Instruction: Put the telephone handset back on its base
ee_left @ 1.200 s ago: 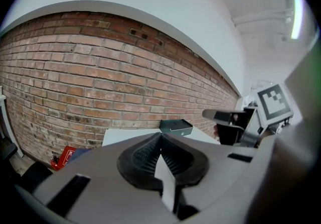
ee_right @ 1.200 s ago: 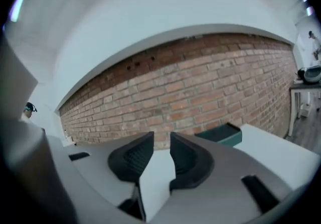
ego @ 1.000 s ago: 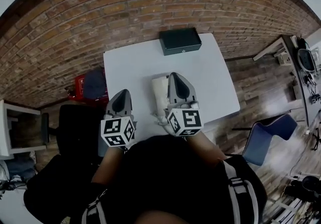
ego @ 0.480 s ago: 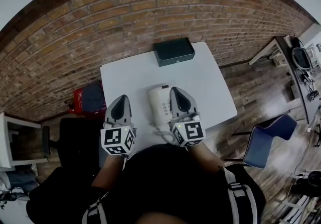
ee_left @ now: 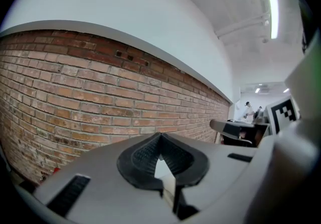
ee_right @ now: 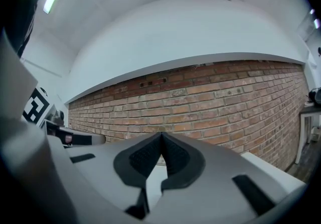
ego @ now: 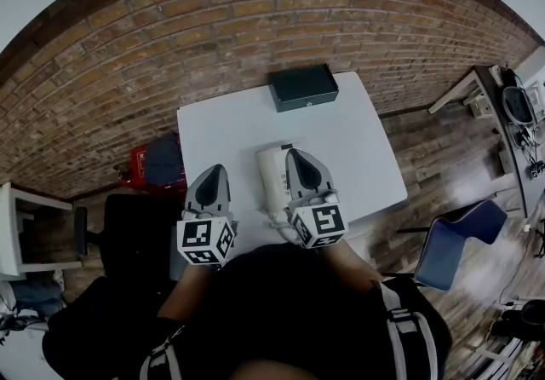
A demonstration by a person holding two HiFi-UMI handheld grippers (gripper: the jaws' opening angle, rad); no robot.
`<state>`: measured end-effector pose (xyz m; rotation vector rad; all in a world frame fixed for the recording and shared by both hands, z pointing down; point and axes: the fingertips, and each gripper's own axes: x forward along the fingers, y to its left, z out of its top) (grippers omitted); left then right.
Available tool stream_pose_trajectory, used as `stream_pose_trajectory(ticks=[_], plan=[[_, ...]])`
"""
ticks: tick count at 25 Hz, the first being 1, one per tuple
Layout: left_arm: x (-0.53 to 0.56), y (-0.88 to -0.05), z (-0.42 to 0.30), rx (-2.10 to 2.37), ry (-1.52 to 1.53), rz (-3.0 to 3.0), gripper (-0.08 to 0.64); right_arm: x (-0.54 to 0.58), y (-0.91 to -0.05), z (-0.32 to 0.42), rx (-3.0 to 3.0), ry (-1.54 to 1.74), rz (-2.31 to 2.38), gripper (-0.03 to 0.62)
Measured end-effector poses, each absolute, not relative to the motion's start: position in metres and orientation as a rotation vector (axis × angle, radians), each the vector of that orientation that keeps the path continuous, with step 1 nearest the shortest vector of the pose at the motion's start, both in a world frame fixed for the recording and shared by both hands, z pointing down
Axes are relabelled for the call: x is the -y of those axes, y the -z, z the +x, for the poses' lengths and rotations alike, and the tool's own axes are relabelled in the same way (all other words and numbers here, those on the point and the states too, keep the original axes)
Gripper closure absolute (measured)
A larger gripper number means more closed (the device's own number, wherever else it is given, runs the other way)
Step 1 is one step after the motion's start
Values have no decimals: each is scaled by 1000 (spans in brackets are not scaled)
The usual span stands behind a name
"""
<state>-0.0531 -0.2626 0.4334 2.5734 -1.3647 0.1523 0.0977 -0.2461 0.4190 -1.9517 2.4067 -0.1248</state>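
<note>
Telephone (ego: 269,175) lies partly under my right gripper (ego: 291,153). Right and left gripper (ego: 215,170) jaws are pressed together, holding nothing. Risk: coming down like this, I knock it toward the table (ego: 358,140) edge.

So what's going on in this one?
A person stands at a white table with a two-jaw gripper in each hand. Both the left gripper and the right gripper are shut with nothing between their jaws. The right one is over a white telephone and hides much of it, so it isn't clear whether the handset is on its base. A black box sits at the far edge.
</note>
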Motion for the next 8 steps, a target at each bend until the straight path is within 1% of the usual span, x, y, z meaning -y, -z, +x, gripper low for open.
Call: stream_pose_trajectory(ticks=[8], plan=[[260, -442, -60, 1372, -184, 2553, 560, 245, -424, 84, -2464, 133, -1871, 595]])
